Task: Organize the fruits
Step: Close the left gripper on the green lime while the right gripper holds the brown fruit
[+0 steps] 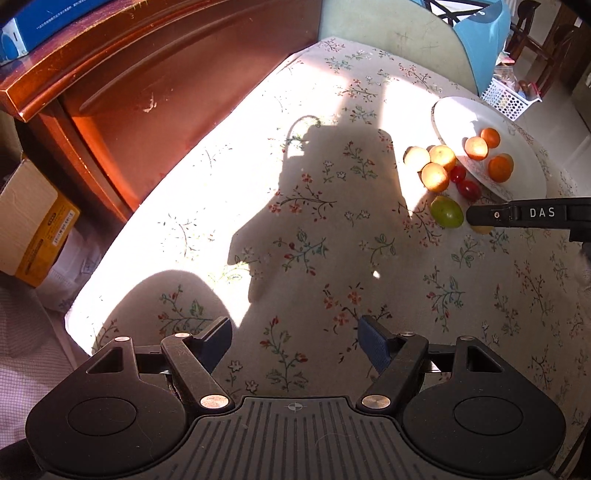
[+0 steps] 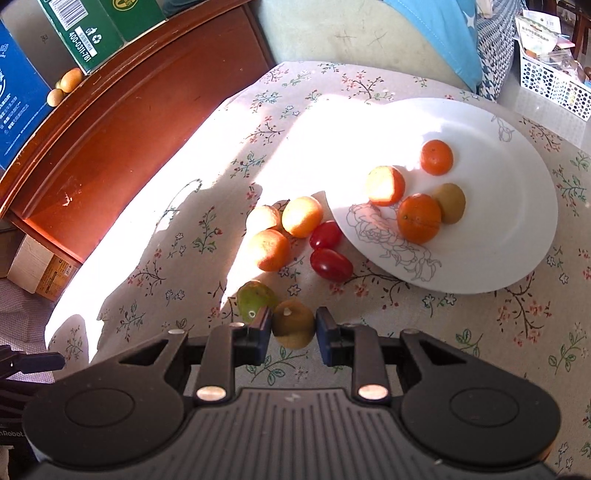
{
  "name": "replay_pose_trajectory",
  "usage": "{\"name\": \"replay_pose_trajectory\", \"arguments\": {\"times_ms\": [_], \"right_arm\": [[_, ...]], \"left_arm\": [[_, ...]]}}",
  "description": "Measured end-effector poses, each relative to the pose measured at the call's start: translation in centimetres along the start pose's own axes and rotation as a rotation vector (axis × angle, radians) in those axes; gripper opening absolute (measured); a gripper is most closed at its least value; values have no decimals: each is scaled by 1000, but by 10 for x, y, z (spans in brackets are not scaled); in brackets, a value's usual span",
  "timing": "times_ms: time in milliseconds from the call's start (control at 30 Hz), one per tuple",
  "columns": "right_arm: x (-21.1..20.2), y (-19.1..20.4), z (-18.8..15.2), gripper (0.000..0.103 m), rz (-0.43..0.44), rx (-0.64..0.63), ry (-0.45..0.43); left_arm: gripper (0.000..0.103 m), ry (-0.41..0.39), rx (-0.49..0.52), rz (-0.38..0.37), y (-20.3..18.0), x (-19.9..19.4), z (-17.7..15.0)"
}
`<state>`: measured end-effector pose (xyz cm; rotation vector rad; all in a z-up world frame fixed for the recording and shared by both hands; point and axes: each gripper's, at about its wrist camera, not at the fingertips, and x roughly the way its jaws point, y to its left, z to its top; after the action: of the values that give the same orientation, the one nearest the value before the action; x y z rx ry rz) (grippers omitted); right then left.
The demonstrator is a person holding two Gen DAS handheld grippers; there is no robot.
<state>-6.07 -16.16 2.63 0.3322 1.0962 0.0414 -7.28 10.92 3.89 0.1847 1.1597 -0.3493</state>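
My right gripper [image 2: 294, 318] is shut on a small brown-green fruit [image 2: 293, 330] just above the flowered tablecloth. A green fruit [image 2: 255, 297] lies against its left finger. Two red cherry tomatoes [image 2: 330, 263] and three orange-yellow fruits [image 2: 271, 249] lie on the cloth beside the white plate [image 2: 498, 236]. The plate carries three oranges [image 2: 419, 218] and one brown fruit [image 2: 450, 203]. My left gripper [image 1: 293, 332] hangs open over bare cloth with nothing between its fingers, well left of the fruit. In the left wrist view the right gripper's finger [image 1: 480, 215] reaches in next to the green fruit [image 1: 446, 211] and the plate [image 1: 454, 114].
A dark red wooden cabinet [image 2: 122, 140] runs along the table's left side, with boxes [image 2: 81, 33] and two small fruits [image 2: 70, 79] on top. A cardboard box [image 1: 33, 221] sits on the floor below. A white perforated basket [image 2: 554, 92] stands beyond the far right edge.
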Motion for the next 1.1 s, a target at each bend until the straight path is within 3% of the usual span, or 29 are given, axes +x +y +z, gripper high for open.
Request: {"name": "replay_pose_trajectory", "arguments": {"times_ms": [100,467,767,867,1033,1100], "right_arm": [[-3,8,-7,27,15,-18,-1],[-9,16,-21,27,17,-31,0],[-14,15,-27,27,16,-17,-2],[-15,13,-26,27,12,-9,-3],[-17,14,-26,27,15,-6,-9],[-17,14,-25,27,14,-6,-11]], "left_arm": [[76,16,12,54,-1,0,-10],[75,72,4,77,-1,-6,-44],[71,38,37,68,-3,0,-50],[58,40,30,47,-2,3,-51],[47,18,28,31,-3,3,-52],[38,9,32,28,-4,2,-52]]}}
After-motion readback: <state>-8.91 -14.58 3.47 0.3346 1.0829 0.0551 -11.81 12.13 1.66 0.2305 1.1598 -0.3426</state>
